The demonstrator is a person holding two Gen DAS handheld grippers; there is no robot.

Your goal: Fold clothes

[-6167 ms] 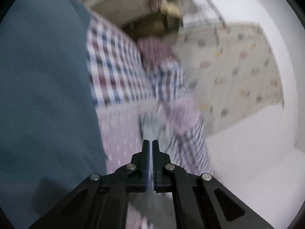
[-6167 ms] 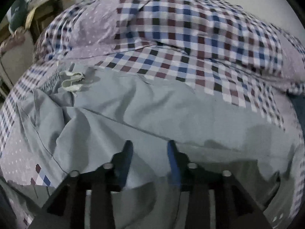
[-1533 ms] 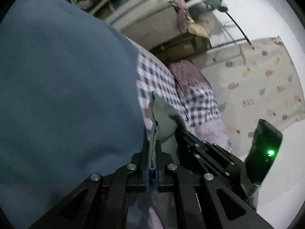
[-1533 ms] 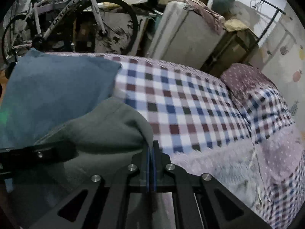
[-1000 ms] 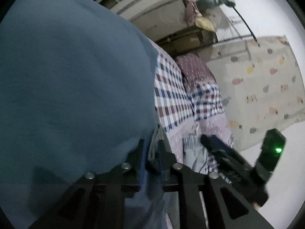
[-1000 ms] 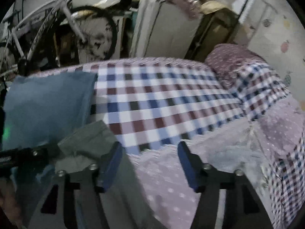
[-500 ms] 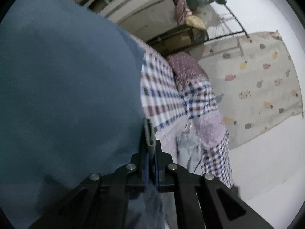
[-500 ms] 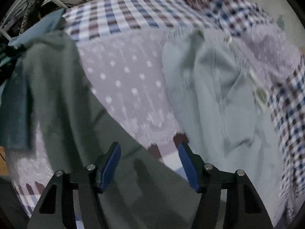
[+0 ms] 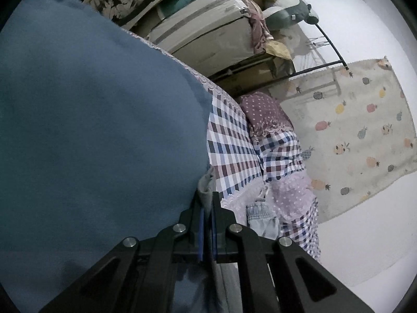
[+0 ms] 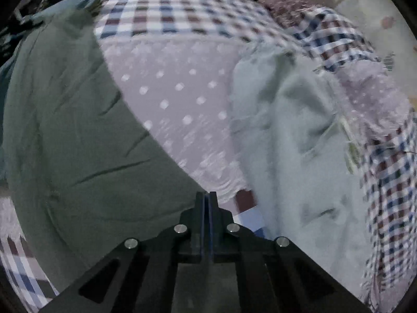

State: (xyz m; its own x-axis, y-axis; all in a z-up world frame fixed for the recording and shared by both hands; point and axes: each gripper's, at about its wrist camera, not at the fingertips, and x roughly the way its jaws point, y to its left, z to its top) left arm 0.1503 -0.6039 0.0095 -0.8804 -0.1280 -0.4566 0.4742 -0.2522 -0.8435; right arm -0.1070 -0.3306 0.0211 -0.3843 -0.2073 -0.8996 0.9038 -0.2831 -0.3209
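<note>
Cloth is pinched again — the right gripper (image 10: pixel 206 198), open half a second ago, now clamps the dark green garment's (image 10: pixel 78 135) edge near the bed's (image 10: pixel 179 99) middle. The left gripper (image 9: pixel 206 203) stays clenched on a grey-green fold at the bed's edge beside the blue pillow (image 9: pixel 91 130) — likely readying another fold.
</note>
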